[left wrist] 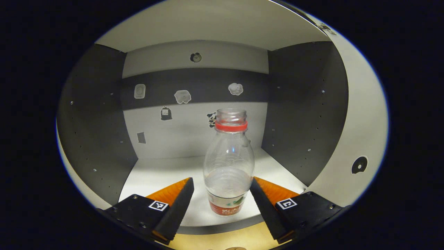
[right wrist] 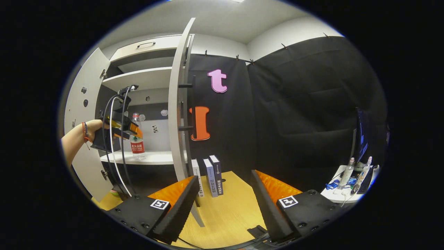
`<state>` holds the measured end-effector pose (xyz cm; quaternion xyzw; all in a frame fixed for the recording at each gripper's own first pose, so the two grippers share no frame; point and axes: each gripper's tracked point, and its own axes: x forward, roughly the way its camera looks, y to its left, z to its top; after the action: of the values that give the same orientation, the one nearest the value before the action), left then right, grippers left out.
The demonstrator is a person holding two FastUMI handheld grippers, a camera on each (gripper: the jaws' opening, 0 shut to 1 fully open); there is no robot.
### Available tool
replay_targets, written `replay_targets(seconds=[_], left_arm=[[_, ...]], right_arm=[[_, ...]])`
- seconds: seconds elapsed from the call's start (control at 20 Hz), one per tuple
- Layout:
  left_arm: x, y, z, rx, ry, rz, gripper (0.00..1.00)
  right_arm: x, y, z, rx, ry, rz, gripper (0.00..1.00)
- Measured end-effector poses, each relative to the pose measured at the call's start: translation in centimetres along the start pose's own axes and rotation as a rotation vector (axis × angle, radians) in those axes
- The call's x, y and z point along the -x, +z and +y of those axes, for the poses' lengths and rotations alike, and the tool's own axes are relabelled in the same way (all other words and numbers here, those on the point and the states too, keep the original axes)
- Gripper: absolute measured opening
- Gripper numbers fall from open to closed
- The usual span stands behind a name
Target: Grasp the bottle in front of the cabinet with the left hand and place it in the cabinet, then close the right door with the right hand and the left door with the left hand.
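The bottle [left wrist: 229,163] is standing upright on the white shelf [left wrist: 156,173] inside the cabinet [left wrist: 301,114], near the front edge, so the placing step looks done or nearly so. The left gripper [left wrist: 222,198] is sitting with its jaws spread wide, one finger on each side of the bottle's lower body; the left finger is clearly apart from it, the right finger just beside it, and contact there cannot be told. Nothing is being held.

In the right gripper view, a hand [right wrist: 88,133] is holding the left gripper [right wrist: 133,132] at the shelf, beside the bottle [right wrist: 137,137]. The right gripper [right wrist: 225,199] is waiting over the table [right wrist: 225,211] with jaws wide apart and empty, facing the right door [right wrist: 178,104], which is standing open, likely ready for the closing step.

The bottle is wearing a red-and-white label with print too small to read. Stickers are dotting the cabinet's back wall.
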<state>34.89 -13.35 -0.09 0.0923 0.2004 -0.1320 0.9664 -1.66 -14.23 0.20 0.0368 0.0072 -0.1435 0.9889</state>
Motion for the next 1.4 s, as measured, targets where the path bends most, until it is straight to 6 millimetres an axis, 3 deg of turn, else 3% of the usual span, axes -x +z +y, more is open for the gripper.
replay_targets(seconds=[0.1, 0.25, 0.3, 0.4, 0.55, 0.8, 0.95, 1.2, 1.4], left_arm=[[1.7, 0.7, 0.6, 0.003, 0.011, -0.043, 0.98], [4.0, 1.6, 0.9, 0.003, 0.014, -0.098, 0.96], [4.3, 1.7, 0.8, 0.01, 0.015, -0.108, 0.96], [3.9, 0.7, 0.5, 0.04, 0.023, -0.094, 0.94], [2.7, -1.1, -0.6, 0.025, 0.013, -0.057, 0.95], [1.9, -1.7, -1.7, -0.014, 0.0, -0.054, 0.95], [2.4, -2.1, -1.7, -0.01, -0.002, -0.062, 0.95], [6.4, -2.8, -0.6, -0.03, 0.032, -0.116, 0.95], [10.6, -3.0, 0.5, -0.021, 0.055, -0.168, 0.95]], right_arm=[[-0.3, 0.1, -0.1, 0.01, 0.002, -0.001, 0.94], [-1.0, 0.1, 0.0, 0.018, 0.007, 0.004, 0.94], [-1.4, 0.1, 0.0, 0.016, 0.009, 0.008, 0.98], [-2.0, -0.1, 0.3, 0.008, 0.022, 0.021, 0.94], [-2.1, 0.1, 0.7, -0.013, 0.037, 0.023, 0.98], [-1.5, 0.1, -0.9, 0.005, -0.011, 0.019, 0.98], [-2.0, -0.2, -1.4, 0.01, -0.027, 0.026, 0.94], [-3.5, -0.7, -2.1, 0.015, -0.014, 0.041, 0.94], [-5.2, -1.4, -1.3, 0.017, 0.021, 0.061, 0.94]])
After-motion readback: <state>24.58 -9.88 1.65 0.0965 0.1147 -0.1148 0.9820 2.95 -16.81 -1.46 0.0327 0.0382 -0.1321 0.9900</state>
